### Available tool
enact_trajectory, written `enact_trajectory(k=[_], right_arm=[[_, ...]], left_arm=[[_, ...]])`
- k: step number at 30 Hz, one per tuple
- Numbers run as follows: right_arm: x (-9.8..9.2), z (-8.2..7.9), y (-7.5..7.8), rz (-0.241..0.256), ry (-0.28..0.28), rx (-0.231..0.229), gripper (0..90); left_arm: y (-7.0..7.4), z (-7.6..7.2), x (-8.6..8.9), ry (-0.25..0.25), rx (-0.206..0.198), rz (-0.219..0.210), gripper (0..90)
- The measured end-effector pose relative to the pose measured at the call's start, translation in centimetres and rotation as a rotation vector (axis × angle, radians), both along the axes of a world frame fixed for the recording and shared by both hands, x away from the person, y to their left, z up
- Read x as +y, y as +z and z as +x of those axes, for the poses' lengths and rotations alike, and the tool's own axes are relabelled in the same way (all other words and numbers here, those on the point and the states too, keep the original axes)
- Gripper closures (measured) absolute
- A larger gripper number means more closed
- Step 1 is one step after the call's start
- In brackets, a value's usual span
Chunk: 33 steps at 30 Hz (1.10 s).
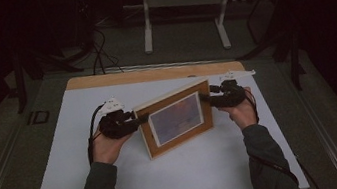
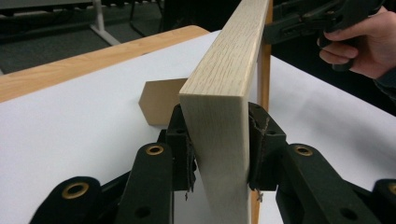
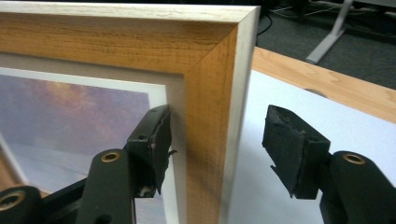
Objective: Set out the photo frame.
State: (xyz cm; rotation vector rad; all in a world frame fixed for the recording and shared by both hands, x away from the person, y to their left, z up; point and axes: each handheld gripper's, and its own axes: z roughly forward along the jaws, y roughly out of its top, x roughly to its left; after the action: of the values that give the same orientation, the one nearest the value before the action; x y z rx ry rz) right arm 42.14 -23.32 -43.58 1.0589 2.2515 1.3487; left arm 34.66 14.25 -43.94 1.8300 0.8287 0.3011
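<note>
**Frame upright between two grippers**

Picture frame (image 1: pixel 176 119) stands on edge near the middle of the white sheet (image 1: pixel 68 180) that covers the wooden table (image 1: pixel 103 79), its printed face turned toward the person and leaning back a little. On the person's left, the left gripper (image 1: pixel 136 120) meets the frame's left edge, and what a grip it is: in the left gripper view both black pads are pressed flat against the pale side of the frame (image 2: pixel 219 121), one on each face, clamped tight with no gap showing. A brown back stand (image 2: pixel 161 100) pokes out behind the frame, resting on the sheet.

Over on the other side, the right gripper (image 1: pixel 206 97) sits at the frame's upper right edge. In the right gripper view its jaws are spread wide around the frame's corner (image 3: pixel 205 93): one pad lies against the front by the mat, the other stands well clear of the pale outer edge, with white sheet visible in the gap. Released, then, straddling but not squeezing.
</note>
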Motion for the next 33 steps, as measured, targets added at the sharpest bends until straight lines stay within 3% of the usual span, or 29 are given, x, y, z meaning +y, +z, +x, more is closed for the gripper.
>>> enact_trajectory(k=[11,17,23,26,33], right_arm=[[0.3,0.0,-0.3,0.023,0.034,0.018,40.5],[0.3,0.1,-0.6,0.040,0.048,0.029,40.6],[0.3,0.2,-0.9,0.046,0.068,0.037,40.5],[0.3,0.3,-1.0,0.059,0.075,0.049,40.7],[0.2,0.4,-1.2,0.093,0.087,0.071,43.2]], left_arm=[[0.0,-0.1,0.1,0.087,-0.032,0.030,59.0],[-0.6,-1.0,0.0,0.149,-0.017,0.011,58.3],[-0.9,-2.1,-0.3,0.203,-0.038,-0.010,63.0],[-1.1,-1.9,-0.1,0.198,-0.012,-0.051,65.3],[-1.0,-1.5,-0.1,0.200,-0.011,-0.047,65.7]])
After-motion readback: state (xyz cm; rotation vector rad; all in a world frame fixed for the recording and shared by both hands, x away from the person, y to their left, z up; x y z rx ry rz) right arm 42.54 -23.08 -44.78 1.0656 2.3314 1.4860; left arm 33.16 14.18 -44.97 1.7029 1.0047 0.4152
